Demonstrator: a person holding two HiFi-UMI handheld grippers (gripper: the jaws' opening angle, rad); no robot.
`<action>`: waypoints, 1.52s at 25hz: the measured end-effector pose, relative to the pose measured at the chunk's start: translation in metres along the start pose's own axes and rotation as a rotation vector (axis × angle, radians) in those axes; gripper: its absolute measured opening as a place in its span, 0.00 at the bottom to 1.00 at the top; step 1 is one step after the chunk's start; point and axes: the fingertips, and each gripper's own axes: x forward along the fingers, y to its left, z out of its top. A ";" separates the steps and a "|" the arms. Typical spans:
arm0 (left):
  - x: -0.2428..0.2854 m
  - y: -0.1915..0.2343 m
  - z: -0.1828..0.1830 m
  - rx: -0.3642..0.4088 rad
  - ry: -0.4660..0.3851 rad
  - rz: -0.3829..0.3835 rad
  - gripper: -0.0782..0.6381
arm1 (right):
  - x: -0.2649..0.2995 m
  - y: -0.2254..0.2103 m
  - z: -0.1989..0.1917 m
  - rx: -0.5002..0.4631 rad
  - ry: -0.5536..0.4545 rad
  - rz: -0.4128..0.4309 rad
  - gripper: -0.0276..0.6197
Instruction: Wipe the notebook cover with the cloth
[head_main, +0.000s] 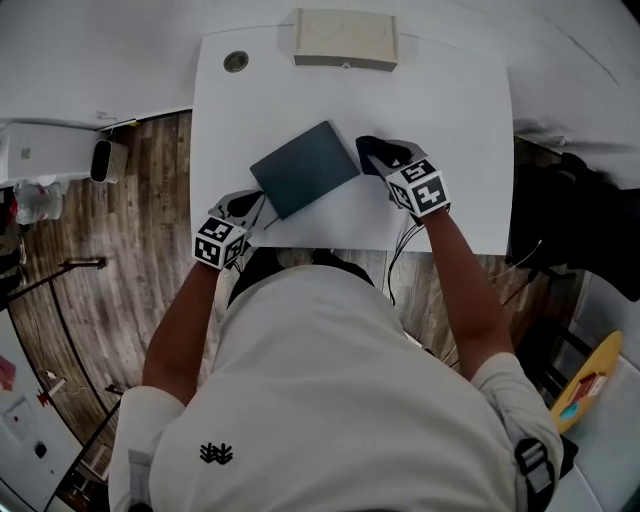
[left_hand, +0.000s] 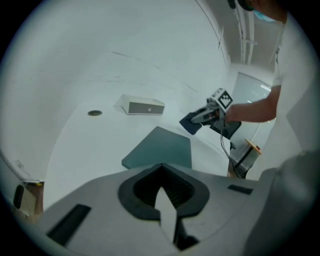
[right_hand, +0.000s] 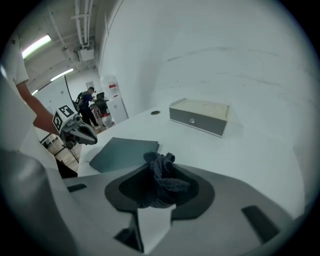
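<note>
A dark teal notebook (head_main: 305, 168) lies closed and turned at an angle on the white table (head_main: 450, 120). My right gripper (head_main: 380, 155) hovers just beyond the notebook's right corner, shut on a bunched dark blue cloth (right_hand: 161, 176). The left gripper view shows that cloth (left_hand: 190, 123) hanging under the jaws, clear of the cover (left_hand: 160, 147). My left gripper (head_main: 250, 208) sits at the table's near edge, by the notebook's near left corner. Its jaws meet in a point with nothing between them, as the right gripper view shows the left gripper (right_hand: 89, 137).
A flat beige box (head_main: 345, 38) stands at the table's far edge, and a round cable hole (head_main: 235, 61) is at the far left corner. Wooden floor with stands and cables lies to the left. A dark chair (head_main: 570, 215) is at the right.
</note>
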 end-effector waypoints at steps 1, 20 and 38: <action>-0.005 0.000 0.002 -0.028 -0.011 0.014 0.12 | -0.008 0.005 -0.009 0.039 -0.021 -0.002 0.23; -0.103 -0.051 0.046 0.031 -0.121 -0.227 0.12 | -0.084 0.187 -0.030 0.218 -0.189 -0.125 0.23; -0.192 -0.029 0.015 0.072 -0.187 -0.310 0.12 | -0.085 0.299 -0.018 0.254 -0.214 -0.231 0.23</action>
